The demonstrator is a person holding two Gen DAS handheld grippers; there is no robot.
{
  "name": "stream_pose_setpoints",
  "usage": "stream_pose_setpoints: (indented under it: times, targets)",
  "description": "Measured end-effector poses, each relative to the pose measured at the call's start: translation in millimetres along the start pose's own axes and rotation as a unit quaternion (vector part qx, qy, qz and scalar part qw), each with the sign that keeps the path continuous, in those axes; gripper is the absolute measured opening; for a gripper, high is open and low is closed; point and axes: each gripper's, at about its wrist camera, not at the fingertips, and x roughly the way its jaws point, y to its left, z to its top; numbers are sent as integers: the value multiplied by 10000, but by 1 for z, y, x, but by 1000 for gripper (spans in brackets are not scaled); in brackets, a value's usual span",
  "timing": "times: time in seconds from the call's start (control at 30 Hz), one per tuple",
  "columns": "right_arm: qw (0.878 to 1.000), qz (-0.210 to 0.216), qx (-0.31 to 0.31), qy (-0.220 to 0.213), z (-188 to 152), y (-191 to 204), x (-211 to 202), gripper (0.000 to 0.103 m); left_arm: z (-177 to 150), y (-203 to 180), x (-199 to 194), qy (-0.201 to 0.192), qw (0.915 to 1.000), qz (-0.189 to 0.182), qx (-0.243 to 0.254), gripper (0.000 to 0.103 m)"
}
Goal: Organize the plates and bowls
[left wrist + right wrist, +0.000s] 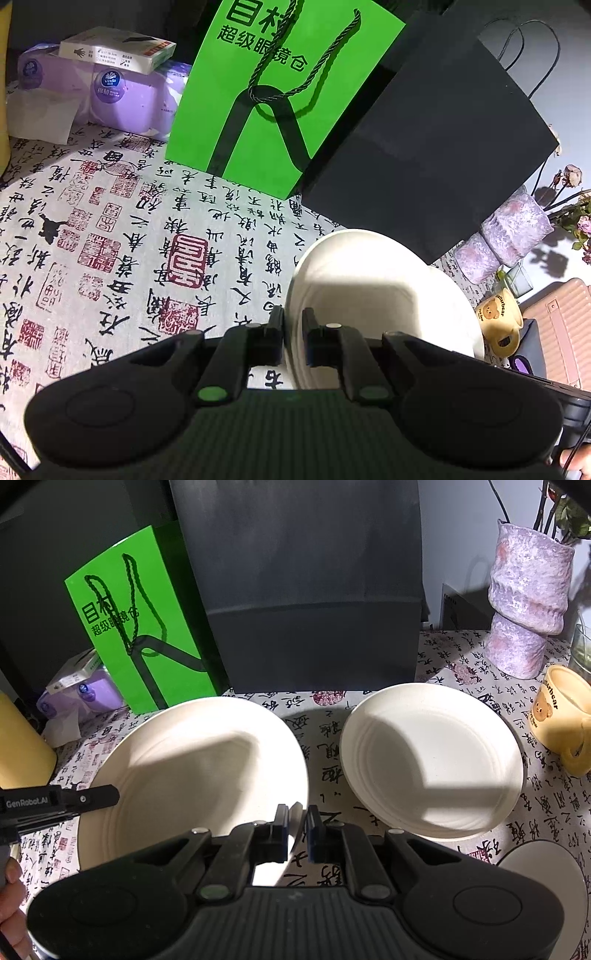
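Cream, ridged plate [192,768], rim pinched by both claws

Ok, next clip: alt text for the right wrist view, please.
The right gripper and the left gripper pinch opposite rim edges of a large cream plate. A smaller cream plate lies to its right on the calligraphy tablecloth, before a black paper bag.

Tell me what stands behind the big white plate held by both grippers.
Behind the big white plate stand a green paper bag and a black paper bag, upright on the calligraphy tablecloth. Whatever is behind or inside the bags is hidden.
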Motion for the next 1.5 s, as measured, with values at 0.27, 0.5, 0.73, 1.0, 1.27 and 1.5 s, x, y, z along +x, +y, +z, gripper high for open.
stream_pose_setpoints:
  times: [0.27,0.5,0.73,1.0,1.27,1.5]
  targets:
    - [10000,45,-26,-51,-7,4,-15,9,-7,-3,-18,-100,9999,19,-30,11]
    - [9998,95,-62,-158,-11,6,-35,9,-11,-11,-39,-231,9997,26,-21,11]
    - [9997,113,-78,-216,-18,6,-52,9,-18,-19,-56,-291,9996,20,-22,11]
    - [9993,203,-71,-305,-25,3,-72,9,-26,-28,-76,-407,9992,50,33,11]
    - [9990,242,-87,-373,-33,3,-89,9,-37,-35,-93,-470,9989,75,53,11]
    - [9986,287,-93,-436,-42,1,-104,9,-47,-40,-107,-520,9986,92,65,11]
